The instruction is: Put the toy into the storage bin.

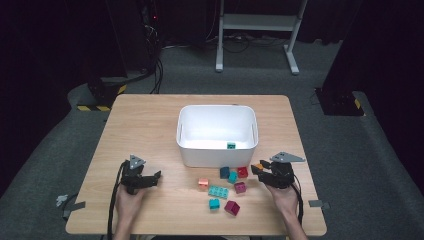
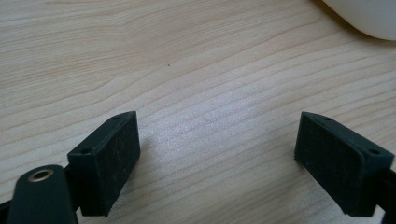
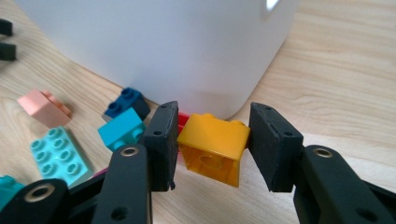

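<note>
Right claw pinches a yellow brick between its two pads, tilted with the hollow underside showing, low over the bench near its right edge and just off the front right corner of the white bin; left claw stands spread and empty over bare wood toward the front left corner. Judged sound practice is to keep the squeeze steady, lift until the brick clears the bin's rim, carry it inward over the opening, then release. Open room lies above and right of the bin, while loose bricks such as the teal brick crowd the front wall to the left, so any sideways sweep there is best avoided.
</note>
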Tool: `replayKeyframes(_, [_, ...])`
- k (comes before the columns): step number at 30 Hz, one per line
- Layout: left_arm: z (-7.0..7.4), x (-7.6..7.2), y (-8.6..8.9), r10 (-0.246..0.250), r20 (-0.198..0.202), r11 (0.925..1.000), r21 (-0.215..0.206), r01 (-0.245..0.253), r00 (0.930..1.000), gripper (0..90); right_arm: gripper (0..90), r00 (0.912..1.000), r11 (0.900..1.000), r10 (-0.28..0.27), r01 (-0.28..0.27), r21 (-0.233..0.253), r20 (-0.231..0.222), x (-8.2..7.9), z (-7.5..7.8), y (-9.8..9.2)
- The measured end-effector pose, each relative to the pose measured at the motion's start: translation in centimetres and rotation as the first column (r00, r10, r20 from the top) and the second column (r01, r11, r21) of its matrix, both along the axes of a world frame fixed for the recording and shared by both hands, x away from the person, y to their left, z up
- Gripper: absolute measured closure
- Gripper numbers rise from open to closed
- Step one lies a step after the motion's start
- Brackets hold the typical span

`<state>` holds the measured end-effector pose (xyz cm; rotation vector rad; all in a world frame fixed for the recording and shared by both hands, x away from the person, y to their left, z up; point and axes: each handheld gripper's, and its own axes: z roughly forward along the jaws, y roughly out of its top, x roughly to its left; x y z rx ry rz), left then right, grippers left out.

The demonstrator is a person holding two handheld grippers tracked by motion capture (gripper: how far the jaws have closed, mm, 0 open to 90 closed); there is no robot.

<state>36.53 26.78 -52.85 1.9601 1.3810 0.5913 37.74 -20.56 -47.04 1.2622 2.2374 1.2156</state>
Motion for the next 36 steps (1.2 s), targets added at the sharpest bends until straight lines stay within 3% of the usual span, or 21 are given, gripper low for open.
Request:
replayKeyframes(12, [0.0,0.0,0.0,0.000,0.000,1.0000,-0.001,0.000,1.0000,14.2,54.1,0.9988,1.000,0.019,-0.020,0.023,0.045,-0.4,3.1,-0.7])
replayKeyframes(19, [0.0,0.0,0.0,0.001,0.001,1.0000,0.000,-0.001,1.0000,14.2,54.1,0.9949,0.998,0.048,-0.051,0.035,0.089,-0.8,6.1,-0.8])
replayKeyframes(24, [0.0,0.0,0.0,0.000,0.000,1.0000,-0.001,0.000,1.0000,14.2,54.2,0.9930,0.997,0.062,-0.067,0.041,0.100,-0.8,7.2,-0.7])
replayKeyframes(36, [0.0,0.0,0.0,0.001,-0.001,1.0000,-0.002,-0.001,1.0000,14.3,54.2,0.9840,0.991,0.110,-0.119,0.058,0.140,0.4,11.3,0.1])
